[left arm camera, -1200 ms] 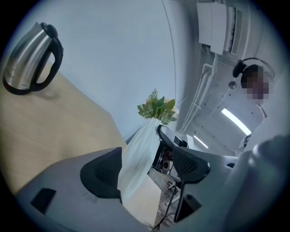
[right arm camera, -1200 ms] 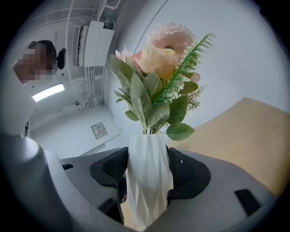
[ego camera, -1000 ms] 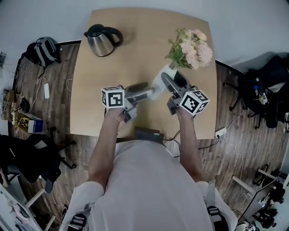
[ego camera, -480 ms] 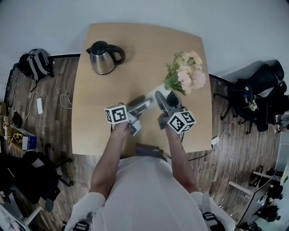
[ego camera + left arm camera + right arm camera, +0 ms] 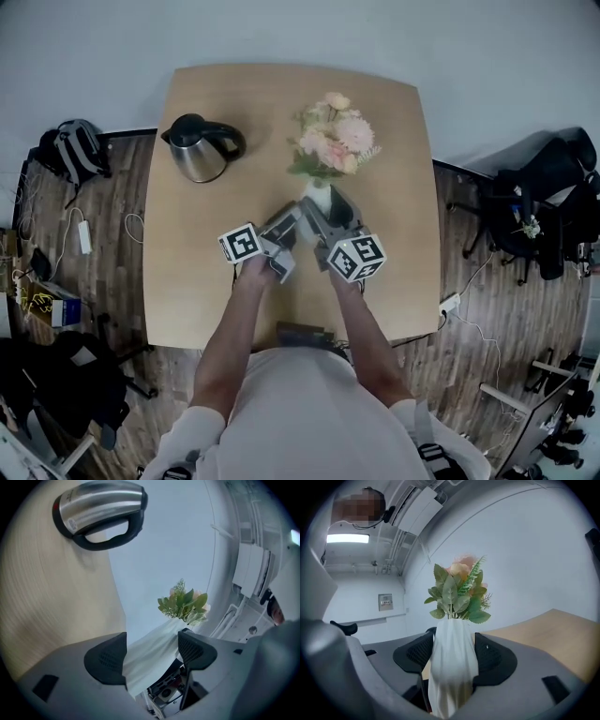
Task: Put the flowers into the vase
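The left forearm [image 5: 228,330] and right forearm [image 5: 364,328] reach forward and converge. The left gripper [image 5: 292,217] angles in from the left, jaws closed against the vase [image 5: 317,197]. The right gripper [image 5: 323,214] angles in from the right, jaws clamped on the same vase. Both marker cubes face upward.

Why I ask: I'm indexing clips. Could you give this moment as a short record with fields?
vase: white, ribbed, gripped from both sides
flowers: pink and cream with green leaves, standing in the vase
left tongs: shut on the vase
right tongs: shut on the vase
kettle: steel, black handle, on the table, apart from the vase
table: light wood
vase resting or lifted: cannot tell
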{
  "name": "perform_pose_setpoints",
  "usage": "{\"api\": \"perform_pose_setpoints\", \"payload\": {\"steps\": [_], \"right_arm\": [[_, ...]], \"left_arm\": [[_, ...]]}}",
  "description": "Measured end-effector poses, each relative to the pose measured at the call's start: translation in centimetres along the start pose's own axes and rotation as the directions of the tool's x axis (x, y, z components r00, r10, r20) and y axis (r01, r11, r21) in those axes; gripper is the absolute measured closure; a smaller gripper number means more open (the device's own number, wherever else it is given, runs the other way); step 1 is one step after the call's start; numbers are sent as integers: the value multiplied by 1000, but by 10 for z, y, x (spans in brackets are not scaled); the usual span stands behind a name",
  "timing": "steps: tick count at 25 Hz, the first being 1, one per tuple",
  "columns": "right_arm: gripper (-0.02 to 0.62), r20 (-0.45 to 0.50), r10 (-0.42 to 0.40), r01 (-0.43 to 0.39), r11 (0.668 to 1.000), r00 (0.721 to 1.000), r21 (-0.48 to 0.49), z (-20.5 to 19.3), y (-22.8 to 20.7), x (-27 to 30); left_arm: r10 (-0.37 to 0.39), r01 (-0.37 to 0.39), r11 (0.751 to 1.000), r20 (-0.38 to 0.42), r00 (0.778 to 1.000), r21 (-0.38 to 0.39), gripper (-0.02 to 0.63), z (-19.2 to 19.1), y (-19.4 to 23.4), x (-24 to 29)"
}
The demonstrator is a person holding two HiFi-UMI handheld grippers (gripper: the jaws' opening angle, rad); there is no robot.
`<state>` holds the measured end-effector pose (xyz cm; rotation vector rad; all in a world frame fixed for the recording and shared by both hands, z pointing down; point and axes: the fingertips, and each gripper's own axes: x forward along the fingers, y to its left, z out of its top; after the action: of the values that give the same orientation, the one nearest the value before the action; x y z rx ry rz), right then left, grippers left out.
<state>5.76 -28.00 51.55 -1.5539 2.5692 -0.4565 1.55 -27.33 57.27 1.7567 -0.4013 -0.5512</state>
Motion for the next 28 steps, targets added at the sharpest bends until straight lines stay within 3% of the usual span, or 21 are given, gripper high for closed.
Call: {"api": "perform_pose_setpoints", "payload": {"steps": [4, 7, 10, 12, 14, 18, 23, 28], "right_arm": [[308, -1, 14, -14, 998, 1000, 60, -8, -21, 9], [310, 0, -1, 1, 995, 1000, 97, -16, -37, 8], [310, 23, -26, 23, 992, 999, 121, -14, -54, 9], [310, 45, -36, 30, 992, 998, 122, -11, -61, 12], [311, 68, -31, 23, 993, 997, 116, -6, -60, 14], [311, 75, -2, -4, 997, 997, 76, 2, -54, 15], [313, 55, 1, -3, 999, 999, 38, 2, -59, 14], [313, 22, 2, -1, 1000, 1000, -22, 2, -66, 24]], "left_arm": [[30, -30, 999, -1, 1000, 18, 265, 2, 12, 12], [72, -62, 993, -99, 993, 96, 265, -10, 16, 9], [115, -82, 988, -261, 958, 131, 265, -41, 19, -3], [103, -69, 992, -366, 925, 103, 266, -67, 18, -10], [78, -63, 997, -407, 910, 50, 269, -83, 20, -9], [76, -93, 995, -352, 933, -34, 295, -80, 34, 8], [108, -121, 992, -291, 950, -25, 308, -63, 50, 17], [142, -148, 989, -272, 952, -3, 310, -50, 65, 30]]}}
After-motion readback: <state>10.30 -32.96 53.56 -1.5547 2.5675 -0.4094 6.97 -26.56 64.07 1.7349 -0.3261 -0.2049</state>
